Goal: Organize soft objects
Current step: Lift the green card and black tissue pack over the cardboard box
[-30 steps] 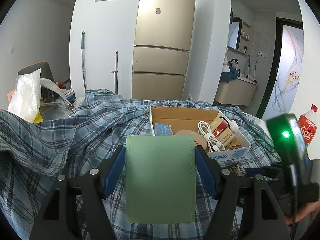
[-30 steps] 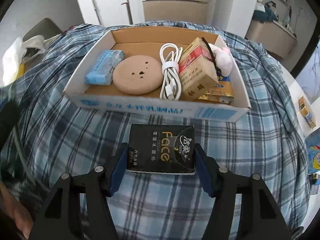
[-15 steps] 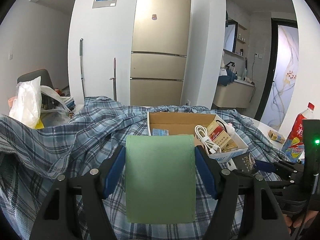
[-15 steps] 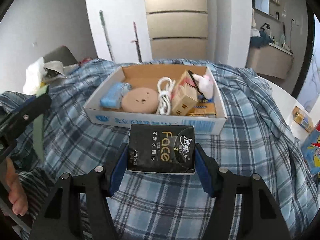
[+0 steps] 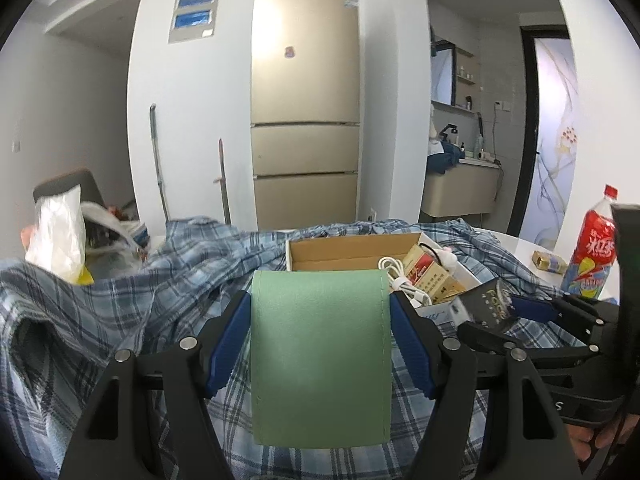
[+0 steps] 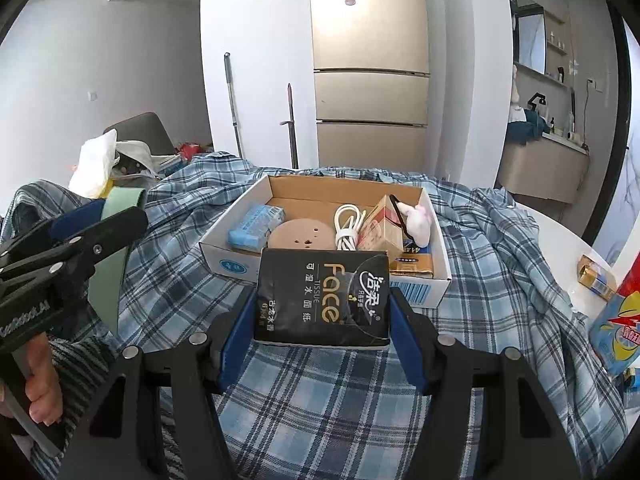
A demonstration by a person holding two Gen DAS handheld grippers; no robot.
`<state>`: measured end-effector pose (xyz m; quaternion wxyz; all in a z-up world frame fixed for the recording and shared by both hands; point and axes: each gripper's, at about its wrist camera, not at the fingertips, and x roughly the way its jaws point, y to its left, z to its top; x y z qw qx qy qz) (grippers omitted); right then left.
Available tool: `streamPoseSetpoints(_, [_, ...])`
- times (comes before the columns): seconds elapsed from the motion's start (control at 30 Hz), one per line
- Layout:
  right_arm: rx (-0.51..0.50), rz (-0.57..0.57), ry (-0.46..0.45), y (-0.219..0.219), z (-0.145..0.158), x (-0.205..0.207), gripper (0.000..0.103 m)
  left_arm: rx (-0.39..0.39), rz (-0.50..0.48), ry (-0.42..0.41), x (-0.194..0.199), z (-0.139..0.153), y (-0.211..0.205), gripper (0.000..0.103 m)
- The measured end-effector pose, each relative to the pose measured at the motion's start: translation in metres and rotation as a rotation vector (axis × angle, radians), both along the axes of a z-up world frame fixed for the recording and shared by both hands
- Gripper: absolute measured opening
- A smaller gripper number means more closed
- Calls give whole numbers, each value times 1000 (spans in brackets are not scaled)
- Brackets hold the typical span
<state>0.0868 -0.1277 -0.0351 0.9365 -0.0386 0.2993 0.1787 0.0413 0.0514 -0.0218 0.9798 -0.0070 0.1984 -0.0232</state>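
Tissue pack [image 6: 322,296] sat pinched in the right gripper [image 6: 322,320], green pouch [image 5: 320,356] in the left gripper [image 5: 320,344]; either soft load might slip.

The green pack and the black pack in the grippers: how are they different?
The green pack is plain, without print; the black pack carries "Face" lettering. The left gripper holds the green pack, the right gripper the black pack. Both are clamped between blue pads.

Bright daylight, glare on fridge [image 5: 305,80], sharp focus, fisheye bending, dark corners.
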Motion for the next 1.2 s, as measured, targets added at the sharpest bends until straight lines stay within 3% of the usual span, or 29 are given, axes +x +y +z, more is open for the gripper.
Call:
streamPoseSetpoints(0.4, [-7,-41,-69,-5,10,-7,62,-13,-5,-44,-17,22,0,72])
streamPoseSetpoints(0.6, [10,-61,-156,-2,53,-9,63,42,-35,-108,-36,60,-20,72])
streamPoseSetpoints(0.77, [72,-56,-208,-4,104,1,63,17,-28,-172,-35,103,-29,72])
streamPoseSetpoints(0.87, [101,-107,-254,-8,130,11,63,14,-15,-214,-26,135,-35,72])
streamPoseSetpoints(1.0, [142,-251,-276,-21,153,35,63,-17,-24,-209,-5,169,-40,72])
streamPoseSetpoints(1.2, [256,-287,-260,-34,166,74,63,-25,4,-217,33,193,-45,72])
